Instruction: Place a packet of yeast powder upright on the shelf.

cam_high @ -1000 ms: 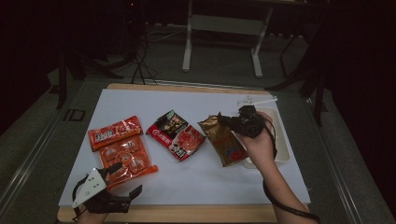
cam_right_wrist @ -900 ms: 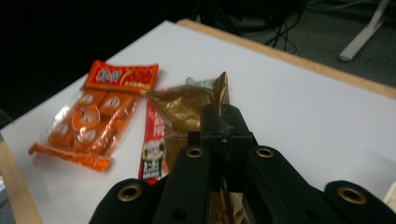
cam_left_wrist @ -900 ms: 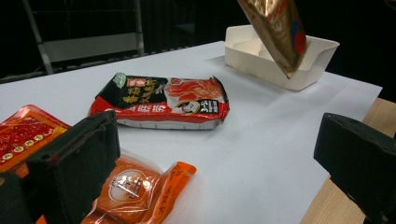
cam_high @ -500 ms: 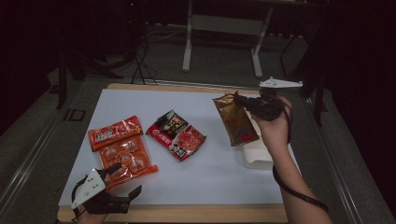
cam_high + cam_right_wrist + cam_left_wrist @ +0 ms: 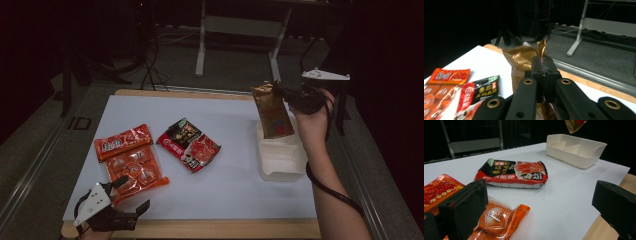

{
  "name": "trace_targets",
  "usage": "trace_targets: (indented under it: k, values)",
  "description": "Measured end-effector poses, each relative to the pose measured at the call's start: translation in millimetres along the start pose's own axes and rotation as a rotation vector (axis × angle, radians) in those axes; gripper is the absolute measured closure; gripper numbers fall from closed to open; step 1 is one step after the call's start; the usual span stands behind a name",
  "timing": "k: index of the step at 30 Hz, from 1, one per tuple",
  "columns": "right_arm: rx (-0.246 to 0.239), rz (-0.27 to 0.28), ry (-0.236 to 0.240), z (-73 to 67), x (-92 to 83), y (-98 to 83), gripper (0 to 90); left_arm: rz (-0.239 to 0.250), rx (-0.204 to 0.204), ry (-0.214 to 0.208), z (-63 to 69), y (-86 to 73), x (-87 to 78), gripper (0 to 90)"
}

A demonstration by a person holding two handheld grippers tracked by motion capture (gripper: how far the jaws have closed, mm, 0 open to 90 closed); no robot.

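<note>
The table (image 5: pixel 210 200) carries a white sheet that keeps the packets easy to see. On its right side sits the tray (image 5: pixel 282 160), a white bin with dividers, open side up so that packets can be dropped in from above. Near the middle lies the red-and-black packet (image 5: pixel 189 145), flat and apart from the rest. Left of it lie two orange packets, the printed bar pack (image 5: pixel 122 142) and, just beside it towards the person, the clear multipack (image 5: pixel 135 172), both flat and within reach of the left hand.

The gold pouch (image 5: pixel 272 111) hangs in the air above the far end of the tray, pinched at its top corner so that its body dangles freely downward, which suits lowering it into a compartment. The right gripper (image 5: pixel 281 91) has its jaws closed tight on that crumpled corner, as the right gripper view shows (image 5: pixel 541 67). The left gripper (image 5: pixel 132 197) rests at the near edge beside the multipack, jaws spread wide and empty, probably waiting for its turn.
</note>
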State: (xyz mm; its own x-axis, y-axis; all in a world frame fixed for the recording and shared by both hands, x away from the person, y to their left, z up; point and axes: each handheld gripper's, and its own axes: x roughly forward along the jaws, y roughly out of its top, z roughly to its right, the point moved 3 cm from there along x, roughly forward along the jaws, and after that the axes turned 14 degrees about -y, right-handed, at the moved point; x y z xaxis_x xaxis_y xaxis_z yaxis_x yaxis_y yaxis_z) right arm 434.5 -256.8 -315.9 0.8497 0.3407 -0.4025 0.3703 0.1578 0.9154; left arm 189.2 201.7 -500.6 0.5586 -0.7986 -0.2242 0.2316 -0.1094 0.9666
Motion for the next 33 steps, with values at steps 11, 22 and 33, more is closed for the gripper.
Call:
trace_targets:
  k: [11, 22, 33]
  values:
    - [0.09, 0.023, -0.018, 30.3, 20.3, -14.5, 89.9, -0.006, 0.0, -0.019, 2.4, -1.9, 0.0, 1.0]
    - [0.123, 0.073, -0.086, 51.7, 47.6, -20.3, 89.9, -0.014, -0.006, -0.013, 3.6, -4.4, -3.1, 1.0]
    - [0.101, 0.092, -0.104, 58.2, 74.3, -31.3, 89.8, -0.019, -0.015, -0.008, 3.5, -5.7, -4.3, 1.0]
